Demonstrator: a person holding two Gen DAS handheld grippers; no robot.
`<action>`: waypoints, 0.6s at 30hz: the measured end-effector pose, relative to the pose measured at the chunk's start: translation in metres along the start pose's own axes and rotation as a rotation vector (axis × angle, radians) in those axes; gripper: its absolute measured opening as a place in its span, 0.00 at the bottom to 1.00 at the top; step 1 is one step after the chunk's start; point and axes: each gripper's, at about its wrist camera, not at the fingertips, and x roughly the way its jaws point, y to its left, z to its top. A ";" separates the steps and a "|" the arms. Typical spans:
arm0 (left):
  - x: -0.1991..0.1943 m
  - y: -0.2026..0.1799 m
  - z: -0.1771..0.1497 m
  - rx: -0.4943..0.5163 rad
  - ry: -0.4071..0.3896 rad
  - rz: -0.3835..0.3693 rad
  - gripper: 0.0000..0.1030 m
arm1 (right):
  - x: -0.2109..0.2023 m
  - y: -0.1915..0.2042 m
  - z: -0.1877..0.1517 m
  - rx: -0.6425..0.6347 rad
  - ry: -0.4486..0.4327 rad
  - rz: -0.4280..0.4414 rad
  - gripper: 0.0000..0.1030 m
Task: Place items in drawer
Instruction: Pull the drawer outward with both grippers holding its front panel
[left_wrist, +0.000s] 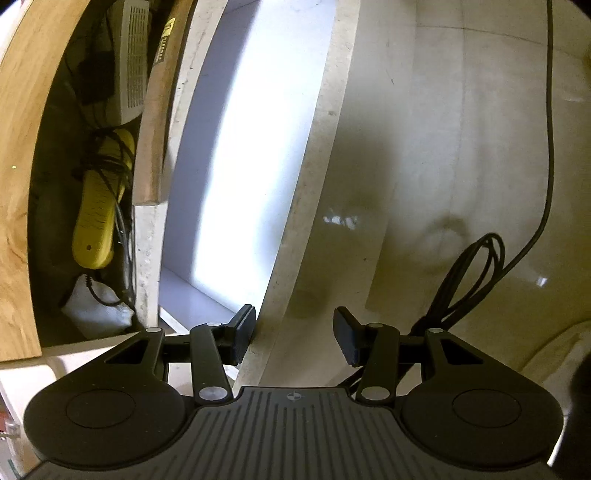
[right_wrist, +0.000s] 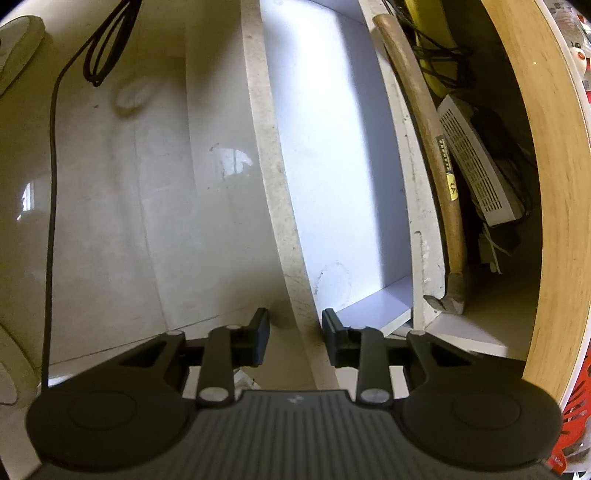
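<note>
While the drawer is standing pulled out over the floor (left_wrist: 443, 147), I am holding both pairs of fingers across the top edge of the drawer front (left_wrist: 325, 122), one finger inside the white box and one outside it.

My right fingers (right_wrist: 334, 332) are sitting narrow, closed about the thickness of that panel. As far as I can judge they are pinching it, which is giving me a firm hold to keep the drawer steady or draw it further.

My left fingers (left_wrist: 242, 332) are standing wider. The inner one is lying against the panel's inside face while the outer one is hanging clear of it, so this hand is only straddling the edge, not gripping it.

Neither hand is carrying an item. The drawer's white bottom (left_wrist: 221, 147) is showing bare, so I am judging the placing itself as not yet begun.

Past the drawer's far wall, a hammer (right_wrist: 424, 110) is lying lengthwise beside a white vented box (right_wrist: 476, 166) and a yellow thing tangled in cords (left_wrist: 94, 210). Whether those are the items meant for the drawer, I cannot tell. A looped black cable (left_wrist: 469, 273) is resting on the floor, well apart from the drawer.
</note>
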 end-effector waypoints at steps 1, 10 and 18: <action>0.000 0.000 0.000 -0.001 0.003 -0.006 0.44 | -0.001 0.001 0.000 0.000 0.001 0.006 0.32; -0.019 -0.023 -0.007 -0.006 0.013 -0.065 0.44 | -0.012 0.009 -0.003 -0.009 0.006 0.062 0.30; -0.021 -0.033 -0.008 0.012 0.022 -0.092 0.44 | -0.020 0.019 -0.004 -0.028 0.009 0.108 0.29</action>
